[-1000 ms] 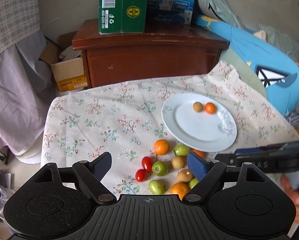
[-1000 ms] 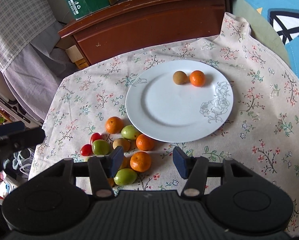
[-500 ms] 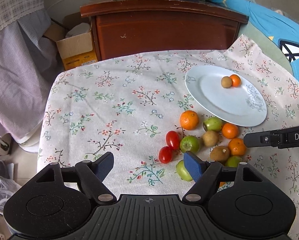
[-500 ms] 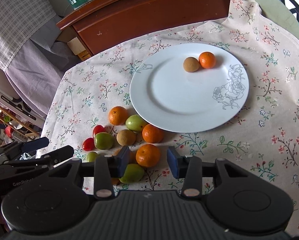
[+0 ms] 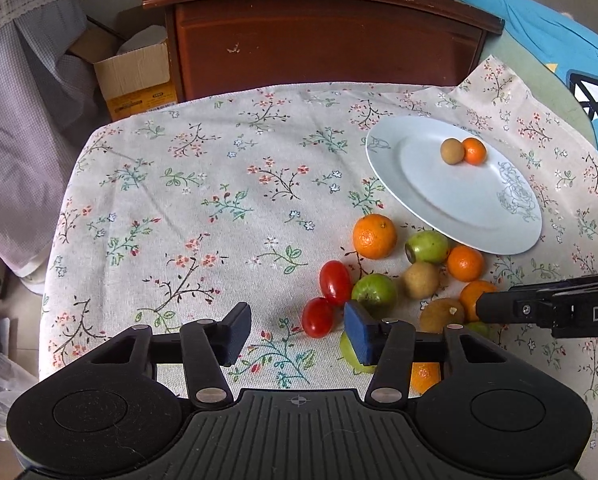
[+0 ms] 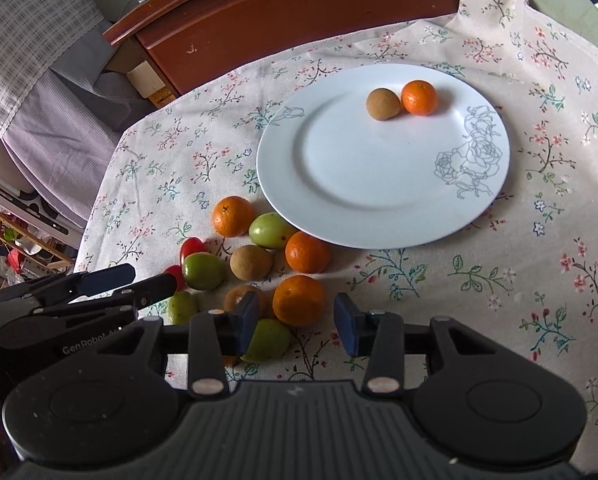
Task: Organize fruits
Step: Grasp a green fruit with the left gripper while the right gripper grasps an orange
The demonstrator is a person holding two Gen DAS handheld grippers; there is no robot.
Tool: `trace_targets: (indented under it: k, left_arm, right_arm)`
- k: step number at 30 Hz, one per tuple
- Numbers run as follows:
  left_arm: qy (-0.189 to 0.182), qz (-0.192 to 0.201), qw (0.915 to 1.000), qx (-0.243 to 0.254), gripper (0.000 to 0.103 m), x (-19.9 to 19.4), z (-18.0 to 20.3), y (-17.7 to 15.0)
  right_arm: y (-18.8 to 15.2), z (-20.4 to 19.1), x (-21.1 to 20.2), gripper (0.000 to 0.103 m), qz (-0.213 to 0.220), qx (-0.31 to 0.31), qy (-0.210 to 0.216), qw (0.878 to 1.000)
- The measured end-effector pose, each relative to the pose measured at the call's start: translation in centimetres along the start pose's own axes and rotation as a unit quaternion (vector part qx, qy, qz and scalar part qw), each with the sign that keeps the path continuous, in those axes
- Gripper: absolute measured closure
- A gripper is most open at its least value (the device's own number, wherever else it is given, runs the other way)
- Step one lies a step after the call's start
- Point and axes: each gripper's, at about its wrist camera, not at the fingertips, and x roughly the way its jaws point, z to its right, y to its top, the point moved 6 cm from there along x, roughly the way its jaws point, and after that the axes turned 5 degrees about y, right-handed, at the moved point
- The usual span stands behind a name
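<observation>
Two fruits, a brown one (image 6: 383, 104) and a small orange (image 6: 419, 97), sit touching on the white plate (image 6: 339, 184); roughly ten more lie clustered on the bench just beside its rim. Both claws, left claw (image 5: 297, 336) and right claw (image 6: 295, 322), hover open and empty, so most sorting remains.

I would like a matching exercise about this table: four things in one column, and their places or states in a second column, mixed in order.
Things:
1. brown fruit
2. two red tomatoes
3. right tool
4. cardboard box

Places or states:
a. on the floor beside the wooden cabinet
b. open, around an orange on the cloth
c. on the plate, touching a small orange
d. at the left edge of the fruit pile, off the plate

Pairs: 1-c, 2-d, 3-b, 4-a
</observation>
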Motion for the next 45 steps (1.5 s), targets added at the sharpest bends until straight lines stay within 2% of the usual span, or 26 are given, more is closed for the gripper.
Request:
trace_targets:
  k: [3,6,10,21,24,31,35,38,42,45]
  left_arm:
    - [-0.016,-0.003,0.9998,-0.009,0.055,0.3,0.2,0.2]
    - [-0.042,-0.011,0.9987,-0.027,0.055,0.3,0.3,0.1]
    - [-0.061,-0.022,0.9978,-0.013,0.056,-0.3,0.9,-0.1]
    - [-0.083,-0.024,0.994,0.066,0.057,-2.3,2.6,-1.7]
    - [-0.093,-0.026,0.9931,0.066,0.056,-2.1,2.8,-1.9]
    - [-0.08,-0.01,0.9956,0.048,0.056,-1.5,2.1,-1.3]
    - [-0.102,-0.021,0.9942,0.028,0.057,-1.4,1.8,-1.3]
    - [-0.117,-0.034,0.9919,0.038,0.057,-1.6,2.1,-1.7]
    - [-0.093,-0.024,0.994,0.054,0.057,-2.1,1.5,-1.8]
    - [-0.093,-0.028,0.9944,0.042,0.057,-2.0,0.7,-1.9]
  right_arm:
    - [-0.2,-0.3,0.4,0.063,-0.005,-0.002,0.004,1.0]
    - [-0.2,-0.5,0.4,0.073,0.004,-0.013,0.0,1.0]
    - [0.0,0.0,0.3,0.079,0.001,-0.004,0.003,1.0]
    - [0.3,0.4,-0.1,0.08,-0.001,0.012,0.009,1.0]
    - [0.4,0.6,-0.2,0.077,-0.001,0.021,0.014,1.0]
    - [0.3,0.7,-0.2,0.077,0.001,0.022,0.014,1.0]
    - [0.1,0.2,0.1,0.076,-0.003,0.009,0.011,1.0]
    - [0.2,0.0,0.2,0.076,-0.001,-0.002,0.006,1.0]
    - [0.1,0.2,0.3,0.078,-0.005,0.0,0.001,1.0]
    - [0.2,0.3,0.2,0.079,-0.003,-0.001,-0.001,1.0]
